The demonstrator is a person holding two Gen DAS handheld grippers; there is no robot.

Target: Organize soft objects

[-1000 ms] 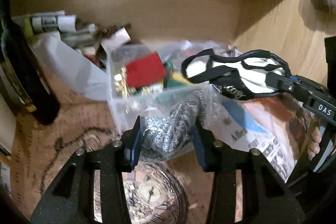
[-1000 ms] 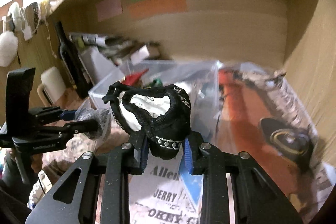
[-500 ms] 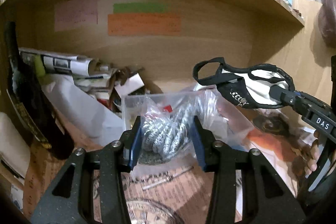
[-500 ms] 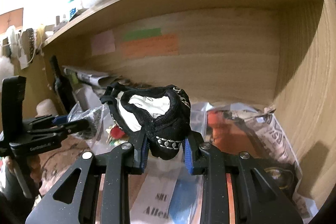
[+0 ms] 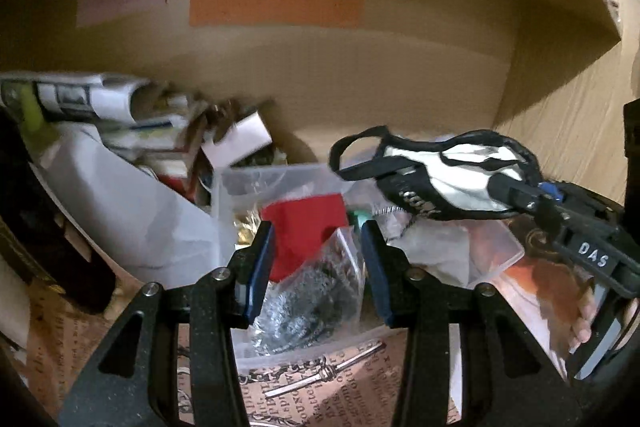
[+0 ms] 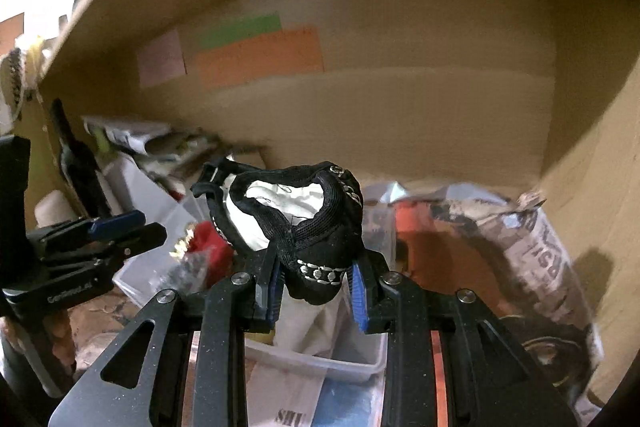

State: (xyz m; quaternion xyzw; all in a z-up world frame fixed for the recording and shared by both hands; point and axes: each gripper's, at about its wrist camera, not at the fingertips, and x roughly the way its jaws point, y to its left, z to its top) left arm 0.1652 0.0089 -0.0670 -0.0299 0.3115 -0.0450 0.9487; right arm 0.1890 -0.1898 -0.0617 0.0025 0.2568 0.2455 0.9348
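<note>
My right gripper [image 6: 316, 289] is shut on a black and white face mask [image 6: 298, 223] with a chain trim, held above the clear plastic bin [image 6: 320, 363]. The mask also shows in the left wrist view [image 5: 444, 177], hanging from the right gripper [image 5: 516, 193]. My left gripper [image 5: 316, 267] stands over the near rim of the same bin [image 5: 228, 187], and a clear bag of grey knit [image 5: 308, 303] lies between its fingers; whether they still touch it I cannot tell. The left gripper also shows at the left of the right wrist view [image 6: 124, 227].
The bin holds a red block [image 5: 308, 227] and small items. It stands in a wooden shelf bay with coloured paper notes [image 5: 276, 1] on the back wall. Rolled papers and boxes [image 5: 120, 115] pile at the left beside a dark bottle [image 5: 48, 235]. Newspaper [image 6: 536, 251] lines the right.
Both grippers have come down toward the bin. The bag of grey knit now sits lower, on the bin's near rim. The mask stays held in the right gripper.
</note>
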